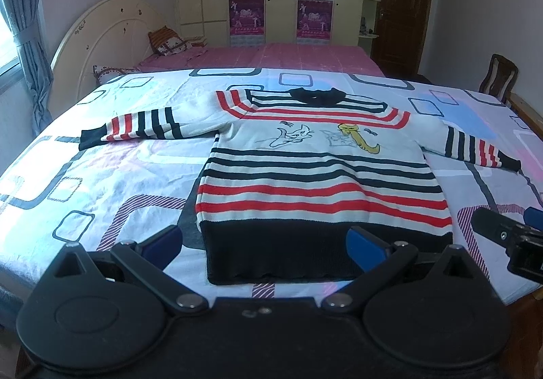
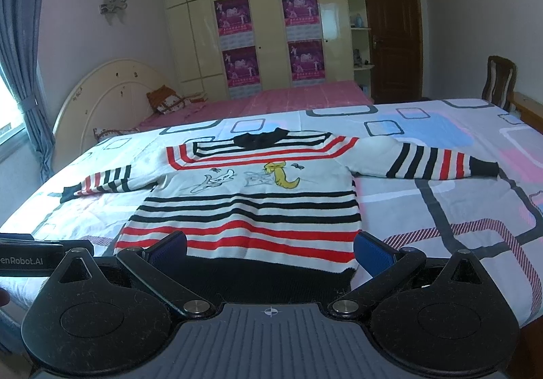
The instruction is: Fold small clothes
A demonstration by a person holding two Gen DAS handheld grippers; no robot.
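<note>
Left gripper [image 1: 263, 245] and right gripper [image 2: 269, 251]: jaws spread wide, holding nothing, both hovering just short of the dark hem. Small white knit sweater with red and navy stripes [image 1: 315, 175] lies flat ahead of the jaws on the patterned bed sheet [image 1: 112, 175], sleeves out. Folding apparently not begun; likely next: pinch a sleeve or hem corner.

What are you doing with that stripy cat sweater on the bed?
A person holds two grippers over a small striped sweater to fold it. It lies flat on the patterned bedsheet, both sleeves spread out, nothing folded yet. The left gripper and right gripper are both open near its dark hem, holding nothing.
</note>
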